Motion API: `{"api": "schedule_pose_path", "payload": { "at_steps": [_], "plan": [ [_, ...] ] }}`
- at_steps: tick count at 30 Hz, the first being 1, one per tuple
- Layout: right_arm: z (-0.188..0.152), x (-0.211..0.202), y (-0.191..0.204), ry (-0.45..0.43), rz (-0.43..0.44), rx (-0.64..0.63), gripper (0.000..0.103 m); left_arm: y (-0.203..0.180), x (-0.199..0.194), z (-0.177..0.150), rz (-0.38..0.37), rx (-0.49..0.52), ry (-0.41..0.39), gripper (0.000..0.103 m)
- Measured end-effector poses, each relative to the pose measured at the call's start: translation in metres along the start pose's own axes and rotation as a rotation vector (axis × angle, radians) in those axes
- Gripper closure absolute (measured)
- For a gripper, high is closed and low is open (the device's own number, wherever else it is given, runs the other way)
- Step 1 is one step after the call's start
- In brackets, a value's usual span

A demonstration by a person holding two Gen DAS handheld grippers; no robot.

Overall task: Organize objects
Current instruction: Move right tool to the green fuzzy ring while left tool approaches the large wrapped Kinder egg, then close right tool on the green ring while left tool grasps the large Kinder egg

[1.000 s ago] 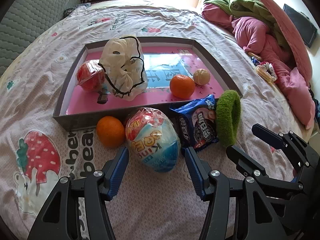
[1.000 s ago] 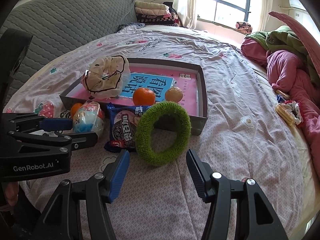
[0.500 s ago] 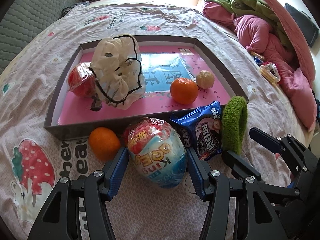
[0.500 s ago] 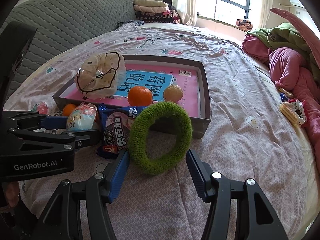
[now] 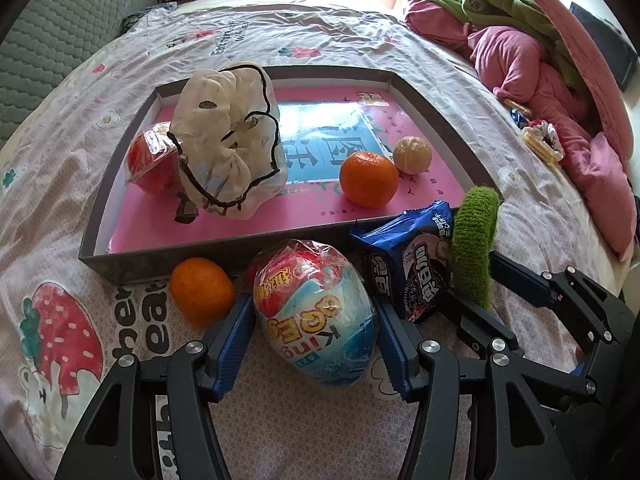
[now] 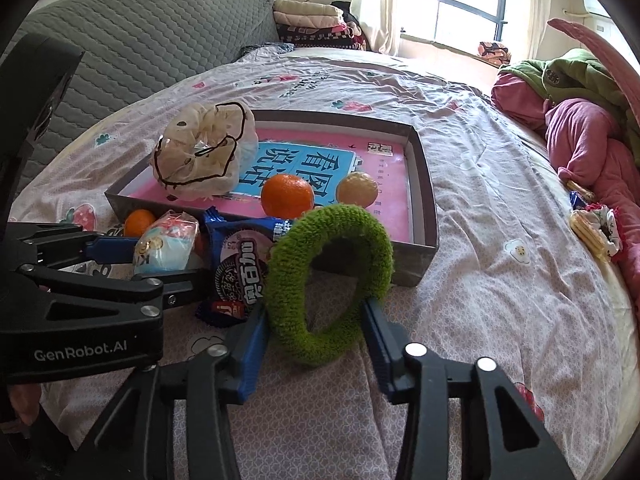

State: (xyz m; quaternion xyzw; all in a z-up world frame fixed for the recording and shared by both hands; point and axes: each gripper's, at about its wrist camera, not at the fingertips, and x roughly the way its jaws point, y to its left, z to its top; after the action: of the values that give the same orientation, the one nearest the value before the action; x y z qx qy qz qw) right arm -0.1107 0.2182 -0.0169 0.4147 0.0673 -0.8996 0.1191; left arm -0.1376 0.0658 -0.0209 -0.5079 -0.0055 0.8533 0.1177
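A grey tray (image 5: 224, 252) with a pink floor lies on the bed and holds a white drawstring bag (image 5: 228, 140), a wrapped red ball (image 5: 154, 162), an orange (image 5: 369, 178) and a beige ball (image 5: 412, 155). In front of it lie an orange (image 5: 202, 290), a wrapped toy egg (image 5: 316, 312), a blue cookie packet (image 5: 416, 268) and a green fuzzy ring (image 6: 330, 272). My left gripper (image 5: 316, 320) is open with its jaws either side of the egg. My right gripper (image 6: 316, 312) is open with its jaws either side of the ring.
The bed sheet (image 6: 500, 280) stretches around the tray. Pink and green bedding (image 5: 540, 60) is piled at the right. Small snack items (image 6: 596, 224) lie at the right. A grey quilted headboard (image 6: 140, 48) and folded blankets (image 6: 312, 16) stand behind.
Both grippers have moved forward. The egg now sits between the left jaws and the green ring between the right jaws. Nothing has been lifted.
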Motion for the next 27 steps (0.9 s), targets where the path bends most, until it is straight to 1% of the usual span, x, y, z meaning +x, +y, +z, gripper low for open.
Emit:
{"api": "schedule_pose_path", "payload": {
  "at_steps": [4,7,12,16,27],
  "plan": [
    [0.001,-0.003,0.001,-0.006,0.021,0.000,0.081,0.000,-0.001,0.000,0.004,0.002,0.000,0.043],
    [0.002,-0.005,-0.001,-0.012,0.022,0.000,0.086,-0.003,-0.003,-0.001,0.016,0.012,-0.007,0.043],
    [0.002,-0.011,-0.008,-0.029,0.032,0.031,0.087,-0.002,-0.008,-0.003,-0.009,-0.002,-0.010,0.044],
    [0.003,-0.016,-0.012,-0.039,0.038,0.047,0.087,0.000,-0.018,-0.005,-0.032,-0.010,-0.036,0.044],
    [0.007,-0.036,-0.001,-0.070,0.038,0.023,0.087,0.000,-0.044,-0.006,-0.034,-0.009,-0.081,0.044]
  ]
}}
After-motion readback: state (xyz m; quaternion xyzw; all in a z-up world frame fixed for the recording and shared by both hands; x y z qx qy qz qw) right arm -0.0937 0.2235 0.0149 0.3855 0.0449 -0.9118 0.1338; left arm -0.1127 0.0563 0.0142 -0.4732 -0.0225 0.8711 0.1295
